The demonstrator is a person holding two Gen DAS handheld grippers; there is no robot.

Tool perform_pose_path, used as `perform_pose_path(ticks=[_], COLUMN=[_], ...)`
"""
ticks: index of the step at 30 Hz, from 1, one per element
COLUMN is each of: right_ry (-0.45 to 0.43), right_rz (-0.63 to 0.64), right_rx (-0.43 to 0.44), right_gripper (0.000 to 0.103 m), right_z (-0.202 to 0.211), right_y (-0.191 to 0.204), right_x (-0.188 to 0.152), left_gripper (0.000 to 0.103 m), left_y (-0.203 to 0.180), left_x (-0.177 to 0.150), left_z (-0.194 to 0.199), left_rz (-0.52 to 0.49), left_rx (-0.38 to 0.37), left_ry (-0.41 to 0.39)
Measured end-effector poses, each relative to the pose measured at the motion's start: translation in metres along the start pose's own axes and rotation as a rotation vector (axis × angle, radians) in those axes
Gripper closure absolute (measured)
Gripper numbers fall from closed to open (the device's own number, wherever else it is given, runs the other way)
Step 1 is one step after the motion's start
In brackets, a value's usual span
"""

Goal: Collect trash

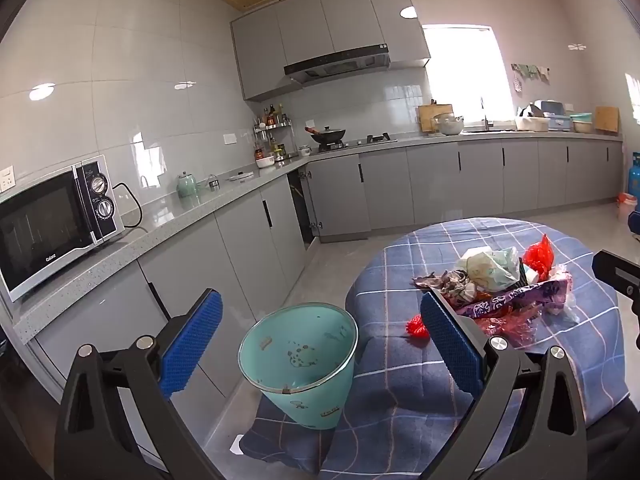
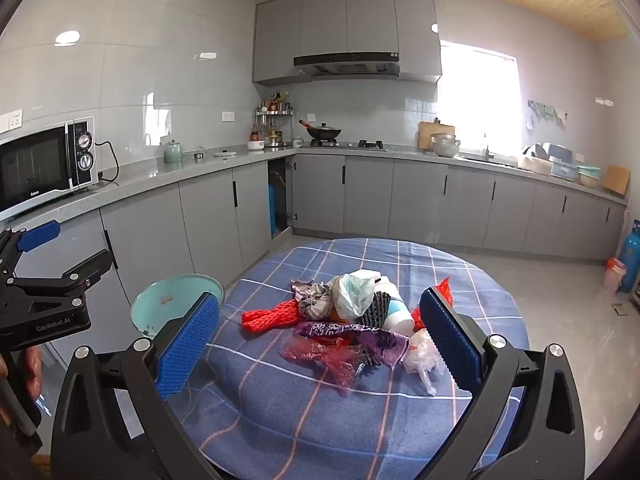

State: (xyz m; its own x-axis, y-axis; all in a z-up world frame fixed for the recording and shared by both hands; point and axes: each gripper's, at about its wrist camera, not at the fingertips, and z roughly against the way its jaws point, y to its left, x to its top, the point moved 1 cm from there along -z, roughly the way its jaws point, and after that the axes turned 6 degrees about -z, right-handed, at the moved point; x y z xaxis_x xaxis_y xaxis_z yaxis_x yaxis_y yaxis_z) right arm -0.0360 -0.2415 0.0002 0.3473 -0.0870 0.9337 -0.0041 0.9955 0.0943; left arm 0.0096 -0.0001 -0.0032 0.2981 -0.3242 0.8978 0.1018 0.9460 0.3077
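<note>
A pile of trash (image 2: 352, 316) lies on the round table with a blue checked cloth (image 2: 300, 408): a red mesh net (image 2: 272, 316), a purple wrapper (image 2: 352, 334), clear and pink plastic bags, a white cup. The pile also shows in the left wrist view (image 1: 500, 280). A teal bin (image 1: 304, 364) stands on the floor left of the table; its rim shows in the right wrist view (image 2: 176, 300). My left gripper (image 1: 320, 344) is open and empty above the bin. My right gripper (image 2: 320, 340) is open and empty, just short of the pile.
Grey kitchen cabinets (image 2: 200, 208) run along the left and back walls, with a microwave (image 1: 52, 224) on the counter. One cabinet door (image 2: 280, 196) stands open. A blue gas cylinder (image 2: 632, 256) and a small bin stand at the far right.
</note>
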Motion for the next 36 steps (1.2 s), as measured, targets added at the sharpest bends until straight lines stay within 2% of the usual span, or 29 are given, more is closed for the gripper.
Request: perform_pose_path(ticks=[13, 36], right_ry=[0.007, 0.005], right_rz=[0.002, 0.003], right_rx=[-0.001, -0.003], right_gripper=[0.004, 0.004], right_z=[-0.001, -0.001], right_y=[0.0, -0.001], right_x=[0.0, -0.001], left_gripper=[0.005, 0.005], left_y=[0.011, 0.008], left_x=[-0.002, 0.002], left_z=[-0.002, -0.001], left_rz=[0.007, -0.005], left_rx=[0.001, 0.026], left_ry=[-0.005, -0.007])
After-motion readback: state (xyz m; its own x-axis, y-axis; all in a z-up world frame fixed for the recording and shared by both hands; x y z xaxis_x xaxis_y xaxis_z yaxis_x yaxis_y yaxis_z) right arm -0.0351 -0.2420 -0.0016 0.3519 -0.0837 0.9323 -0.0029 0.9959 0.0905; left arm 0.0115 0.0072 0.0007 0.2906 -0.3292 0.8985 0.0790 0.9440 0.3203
